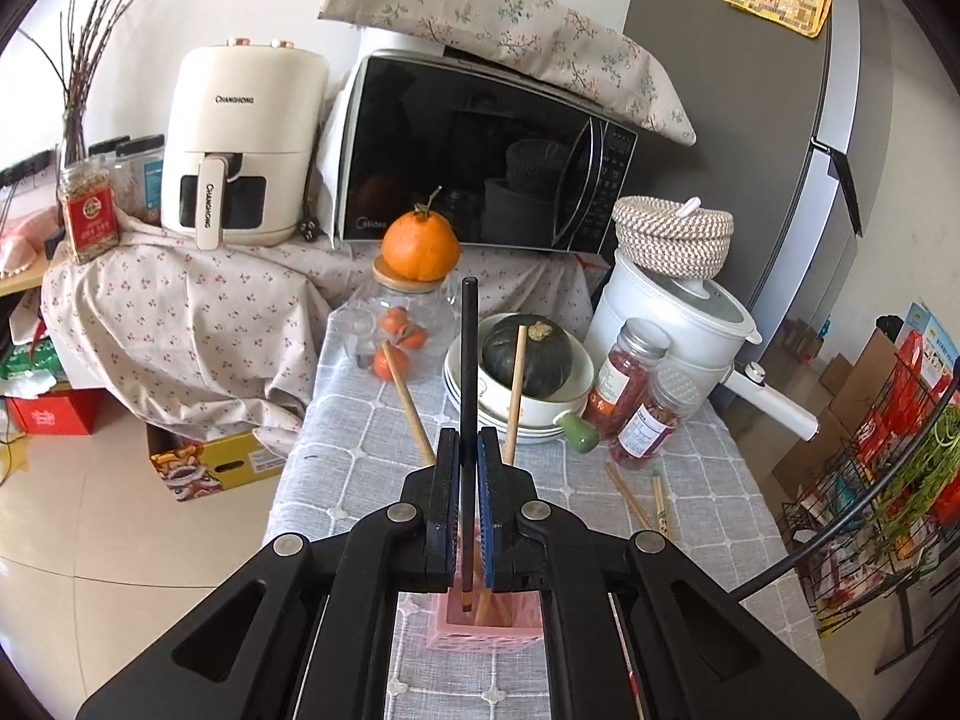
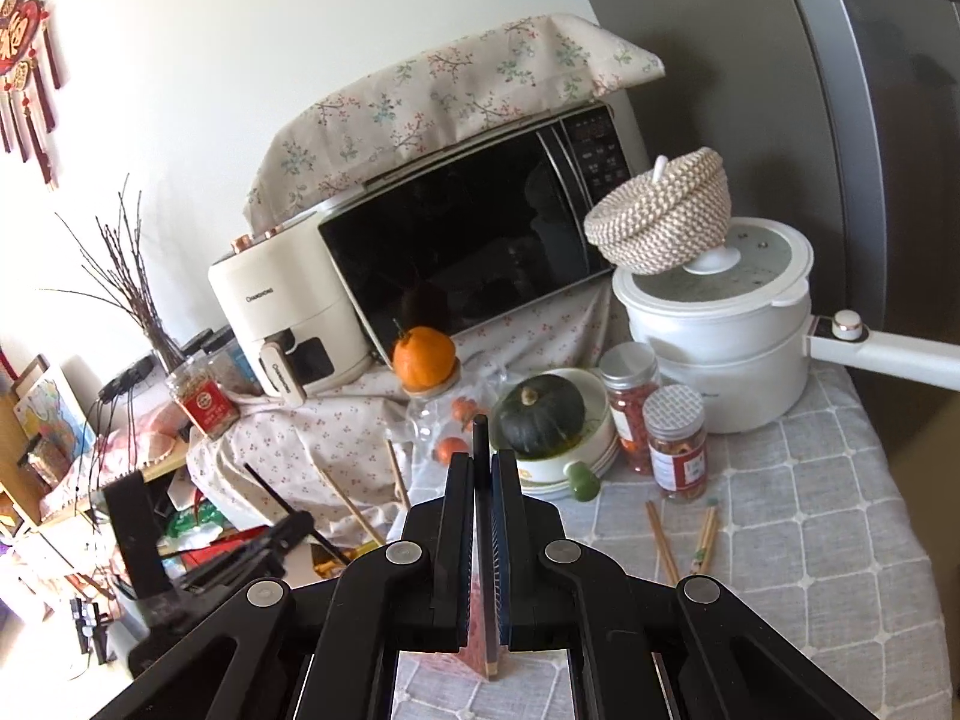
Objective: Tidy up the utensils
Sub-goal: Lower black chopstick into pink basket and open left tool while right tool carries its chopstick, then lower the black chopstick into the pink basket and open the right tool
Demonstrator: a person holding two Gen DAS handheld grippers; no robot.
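In the left wrist view my left gripper point(image 1: 470, 435) is shut on an upright black chopstick point(image 1: 468, 354). Its lower end reaches into a pink slotted holder point(image 1: 480, 630) right below the jaws. Two wooden chopsticks point(image 1: 516, 384) stand tilted in that holder. In the right wrist view my right gripper point(image 2: 482, 459) is shut on another black chopstick point(image 2: 480, 438), which stands upright above the table. The pink holder point(image 2: 447, 657) peeks out below its jaws. Several loose wooden chopsticks point(image 2: 660, 540) lie on the grey cloth to the right, and the left wrist view shows these loose chopsticks point(image 1: 630, 495) too.
Beyond the holder stand a bowl stack with a dark green squash point(image 1: 528, 354), two red-filled jars point(image 1: 648, 420), a glass jar topped by an orange point(image 1: 420, 246) and a white pot point(image 1: 672, 312). A microwave point(image 1: 480, 150) and air fryer point(image 1: 240, 144) are at the back. The table's left edge point(image 1: 288, 468) drops to the floor.
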